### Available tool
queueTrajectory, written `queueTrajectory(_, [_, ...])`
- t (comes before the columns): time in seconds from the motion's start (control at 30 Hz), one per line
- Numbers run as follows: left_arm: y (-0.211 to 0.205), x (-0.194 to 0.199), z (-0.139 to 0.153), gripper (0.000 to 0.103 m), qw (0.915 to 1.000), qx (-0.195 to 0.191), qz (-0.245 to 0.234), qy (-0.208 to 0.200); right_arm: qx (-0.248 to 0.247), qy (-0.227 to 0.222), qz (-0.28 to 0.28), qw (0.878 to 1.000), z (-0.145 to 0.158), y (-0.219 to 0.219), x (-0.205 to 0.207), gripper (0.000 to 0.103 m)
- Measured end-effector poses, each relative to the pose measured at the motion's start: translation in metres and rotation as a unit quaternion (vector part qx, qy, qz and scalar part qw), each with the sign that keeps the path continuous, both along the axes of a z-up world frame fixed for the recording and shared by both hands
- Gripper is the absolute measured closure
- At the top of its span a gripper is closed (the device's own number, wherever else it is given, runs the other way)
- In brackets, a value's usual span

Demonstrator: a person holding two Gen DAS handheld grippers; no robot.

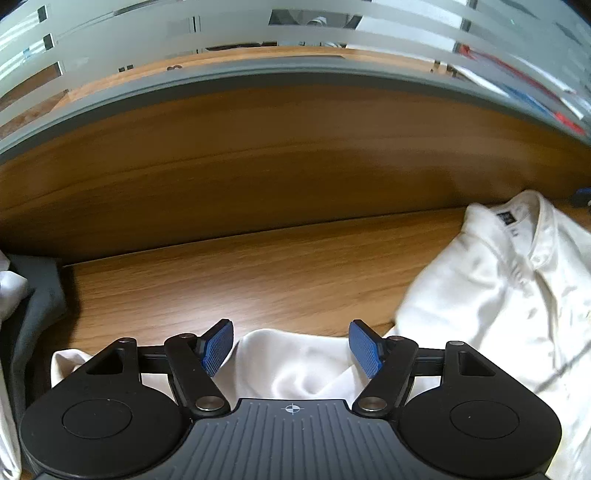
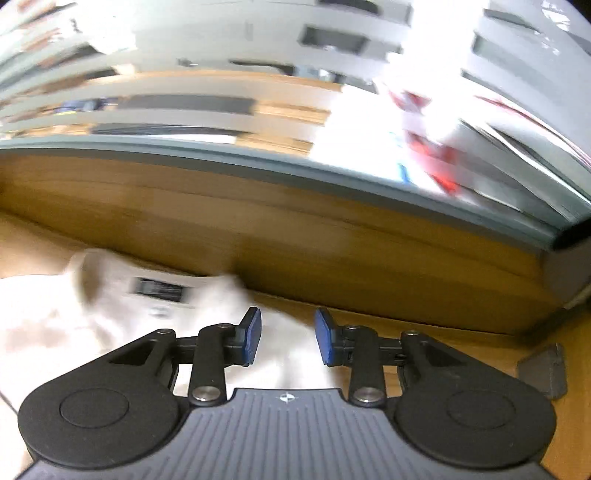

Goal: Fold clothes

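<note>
On the desk (image 1: 221, 280), near its back edge, the white shirt (image 1: 498, 295) lies collar-up and crumpled. The left gripper (image 1: 291, 347) hangs over a loose fold, jaws spread wide, pads clear of cloth. The right gripper (image 2: 288, 339), jaws partly open and holding nothing, hovers over cloth beside the collar. Best to lower each onto a single layer at the shirt's outer edges, pinch firmly, then pull it flat before folding.

A warm brown wood-grain tabletop (image 1: 229, 280) meets a matching upright wooden back panel (image 1: 258, 166) capped by a grey rail (image 1: 236, 79). Above that rail runs horizontally striped frosted glass (image 1: 221, 33); bright glare whitens it in the right wrist view.
</note>
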State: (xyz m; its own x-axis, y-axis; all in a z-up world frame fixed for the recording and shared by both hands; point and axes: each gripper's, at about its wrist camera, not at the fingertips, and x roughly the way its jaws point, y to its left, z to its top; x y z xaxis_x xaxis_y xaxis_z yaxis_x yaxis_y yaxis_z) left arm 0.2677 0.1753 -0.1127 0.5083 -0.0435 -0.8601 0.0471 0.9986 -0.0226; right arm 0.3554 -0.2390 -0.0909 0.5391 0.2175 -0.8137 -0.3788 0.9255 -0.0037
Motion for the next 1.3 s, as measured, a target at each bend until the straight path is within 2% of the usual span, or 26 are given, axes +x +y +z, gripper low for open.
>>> queueTrajectory(0.1, [-0.001, 0.000, -0.006, 0.031, 0.9998, 0.012, -0.016, 0.008, 0.041, 0.031, 0.039, 0.998, 0.001, 0.025, -0.009, 0.067])
queueTrajectory(0.27, [0.001, -0.002, -0.015, 0.033, 0.9995, 0.019, -0.023, 0.014, 0.098, 0.076, 0.086, 0.989, -0.014, 0.075, -0.011, 0.064])
queueTrajectory(0.33, [0.002, -0.003, -0.017, 0.045, 0.9996, 0.017, -0.023, 0.008, 0.115, 0.089, 0.096, 0.985, -0.021, 0.096, -0.007, 0.064])
queueTrajectory(0.4, [0.004, -0.006, -0.017, 0.082, 0.9997, 0.013, -0.019, 0.005, 0.124, 0.105, 0.102, 0.981, -0.028, 0.114, 0.001, 0.064])
queueTrajectory(0.47, [0.008, -0.009, -0.016, 0.094, 0.9999, 0.006, -0.009, -0.003, 0.130, 0.122, 0.107, 0.978, -0.036, 0.131, 0.009, 0.064])
queueTrajectory(0.5, [0.010, -0.013, -0.014, 0.098, 0.9999, 0.006, 0.001, -0.010, 0.130, 0.131, 0.110, 0.977, -0.041, 0.136, 0.013, 0.070])
queueTrajectory(0.53, [0.014, -0.016, -0.011, 0.098, 0.9997, 0.005, 0.015, -0.017, 0.127, 0.138, 0.109, 0.976, -0.046, 0.140, 0.015, 0.091])
queueTrajectory(0.57, [0.017, -0.021, -0.007, 0.099, 0.9992, 0.006, 0.031, -0.024, 0.123, 0.140, 0.104, 0.977, -0.050, 0.142, 0.017, 0.095])
queueTrajectory(0.7, [0.035, -0.042, 0.006, 0.099, 0.9932, 0.017, 0.111, -0.032, 0.121, 0.122, 0.092, 0.981, -0.042, 0.137, 0.012, 0.096])
queueTrajectory(0.8, [0.045, -0.057, 0.010, 0.099, 0.9868, 0.012, 0.160, -0.018, 0.117, 0.123, 0.091, 0.981, -0.035, 0.128, 0.001, 0.096])
queueTrajectory(0.87, [0.045, -0.064, 0.010, 0.098, 0.9845, 0.007, 0.175, -0.003, 0.110, 0.134, 0.104, 0.979, -0.037, 0.127, -0.008, 0.096])
queueTrajectory(0.93, [0.041, -0.065, 0.008, 0.091, 0.9851, 0.005, 0.172, 0.007, 0.096, 0.142, 0.121, 0.978, -0.040, 0.130, -0.017, 0.093])
queueTrajectory(0.97, [0.038, -0.064, 0.008, 0.078, 0.9857, 0.005, 0.168, 0.002, 0.087, 0.140, 0.125, 0.978, -0.040, 0.129, -0.019, 0.091])
queueTrajectory(1.0, [0.035, -0.063, 0.008, 0.062, 0.9863, 0.005, 0.165, -0.003, 0.080, 0.135, 0.126, 0.980, -0.039, 0.125, -0.021, 0.083])
queueTrajectory(1.07, [0.029, -0.061, 0.014, 0.049, 0.9883, 0.009, 0.150, -0.029, 0.081, 0.126, 0.117, 0.982, -0.036, 0.125, -0.020, 0.074])
queueTrajectory(1.17, [0.019, -0.051, 0.019, 0.045, 0.9932, -0.009, 0.102, -0.056, 0.099, 0.116, 0.099, 0.983, -0.033, 0.124, -0.009, 0.068])
queueTrajectory(1.3, [-0.001, -0.024, 0.009, 0.044, 0.9975, -0.013, 0.047, -0.050, 0.109, 0.114, 0.086, 0.984, -0.039, 0.131, 0.010, 0.067])
